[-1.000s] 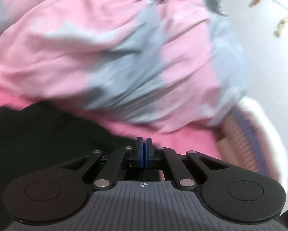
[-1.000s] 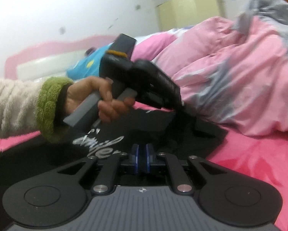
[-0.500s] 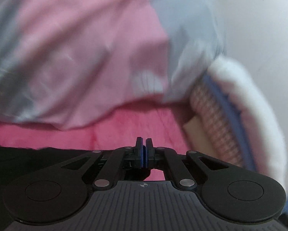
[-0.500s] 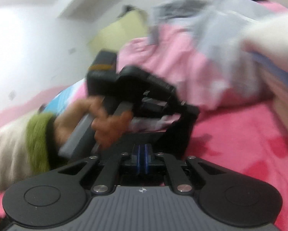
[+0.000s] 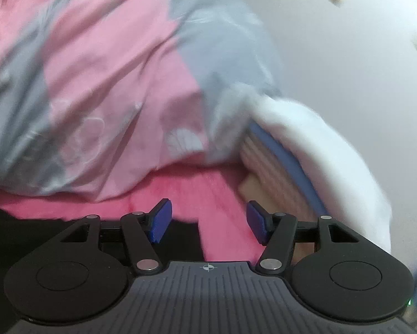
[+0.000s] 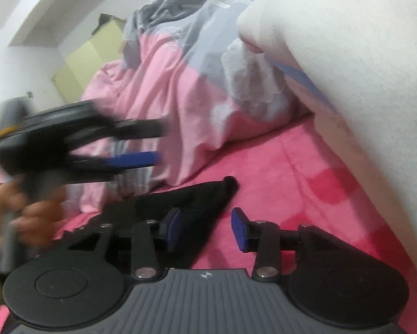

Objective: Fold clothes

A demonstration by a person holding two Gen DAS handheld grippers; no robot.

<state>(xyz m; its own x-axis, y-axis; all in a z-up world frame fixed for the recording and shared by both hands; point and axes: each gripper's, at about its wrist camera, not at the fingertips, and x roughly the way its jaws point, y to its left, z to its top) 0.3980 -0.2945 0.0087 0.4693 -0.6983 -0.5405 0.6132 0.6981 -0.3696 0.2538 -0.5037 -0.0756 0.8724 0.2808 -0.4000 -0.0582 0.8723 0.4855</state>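
Black fabric garment (image 6: 186,197) lies flat on the pink bedsheet (image 6: 292,178), its corner pointing up-right. Right gripper (image 6: 205,229) sits nearer, directly over it; left gripper (image 5: 207,220) overhangs its edge. Both jaws are opening, gripping nothing.

Plain white wall (image 5: 347,64) at right. Pale yellow cabinet (image 6: 88,55) against the far wall. Bed under a bright pink sheet (image 6: 297,172), heaped with a rumpled pink-and-grey duvet (image 5: 119,64); white fleecy blanket (image 6: 361,89) alongside. Soft, even light.
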